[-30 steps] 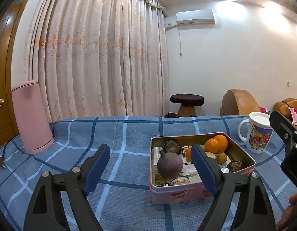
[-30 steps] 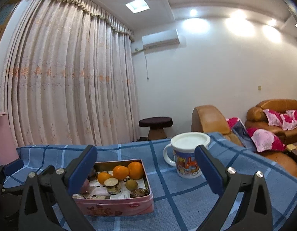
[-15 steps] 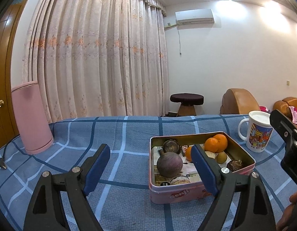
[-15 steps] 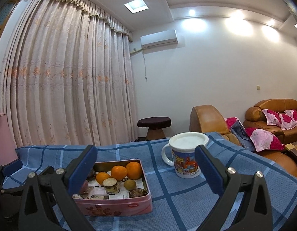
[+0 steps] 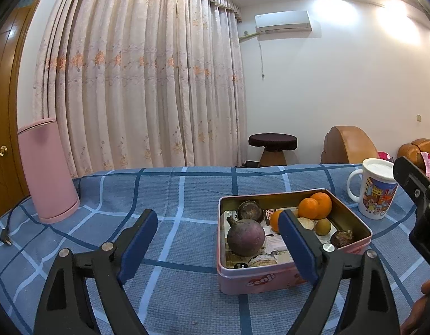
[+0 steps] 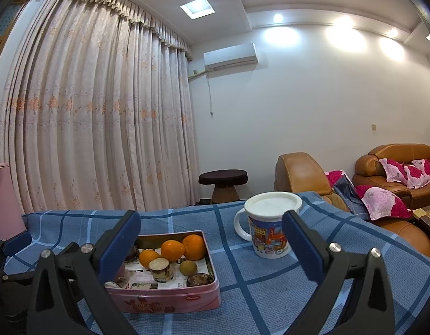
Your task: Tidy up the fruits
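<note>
A pink tin box [image 5: 259, 280] [image 6: 164, 298] sits on the blue checked tablecloth with fruit inside. It holds a large purple round fruit [image 5: 245, 237], three oranges [image 5: 316, 206] [image 6: 184, 247], a small greenish-brown fruit [image 5: 323, 226] [image 6: 188, 268] and dark husked pieces [image 5: 249, 210]. My left gripper [image 5: 217, 247] is open, held low in front of the tin's left side, nothing between its blue pads. My right gripper [image 6: 210, 248] is open too, hovering between the tin and the mug, holding nothing.
A white printed mug [image 5: 375, 192] [image 6: 269, 229] with a lid stands right of the tin. A tall pink container [image 5: 46, 170] stands at the far left with a cable [image 5: 7, 234] beside it. Brown sofas [image 6: 393, 173], a stool [image 6: 223, 181] and curtains lie beyond the table.
Both views have shifted very slightly; the tin sits a touch lower in the right wrist view. Both grippers stay open and nothing on the table has moved.
</note>
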`<state>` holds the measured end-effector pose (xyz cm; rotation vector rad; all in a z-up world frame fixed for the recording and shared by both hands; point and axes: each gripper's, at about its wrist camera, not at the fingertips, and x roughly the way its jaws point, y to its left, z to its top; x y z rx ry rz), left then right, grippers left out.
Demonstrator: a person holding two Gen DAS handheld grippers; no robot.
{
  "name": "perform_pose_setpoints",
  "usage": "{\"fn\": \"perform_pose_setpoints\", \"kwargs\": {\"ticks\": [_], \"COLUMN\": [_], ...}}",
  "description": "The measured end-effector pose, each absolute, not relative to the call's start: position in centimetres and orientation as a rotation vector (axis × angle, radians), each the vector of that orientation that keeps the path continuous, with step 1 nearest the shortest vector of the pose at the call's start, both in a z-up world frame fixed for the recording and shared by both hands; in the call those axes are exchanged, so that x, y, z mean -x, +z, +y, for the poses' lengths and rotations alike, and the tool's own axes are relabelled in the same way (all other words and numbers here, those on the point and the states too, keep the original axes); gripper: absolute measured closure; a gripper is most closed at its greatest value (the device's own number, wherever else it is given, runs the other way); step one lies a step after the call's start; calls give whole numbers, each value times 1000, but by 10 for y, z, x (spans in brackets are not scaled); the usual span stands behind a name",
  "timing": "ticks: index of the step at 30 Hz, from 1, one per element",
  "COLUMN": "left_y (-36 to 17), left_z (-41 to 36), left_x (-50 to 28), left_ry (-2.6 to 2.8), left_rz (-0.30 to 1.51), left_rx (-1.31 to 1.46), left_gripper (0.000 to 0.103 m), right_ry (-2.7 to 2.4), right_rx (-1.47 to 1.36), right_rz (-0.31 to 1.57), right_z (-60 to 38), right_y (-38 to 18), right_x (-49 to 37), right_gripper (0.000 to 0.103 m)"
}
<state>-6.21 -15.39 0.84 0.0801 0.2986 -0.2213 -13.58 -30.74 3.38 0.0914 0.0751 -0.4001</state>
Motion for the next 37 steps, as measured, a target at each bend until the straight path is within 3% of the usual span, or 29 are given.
{"fn": "perform_pose_setpoints", "kwargs": {"ticks": [37], "left_y": [10], "left_z": [-163], "left_x": [64], "left_ry": [-276], "left_rz": [304], "left_rx": [-90], "left_gripper": [14], "right_ry": [-423], "right_rx": [-107], "right_rz": [92], "right_z": [-312], "right_y": [32], "right_x": [134], "right_gripper": [0]}}
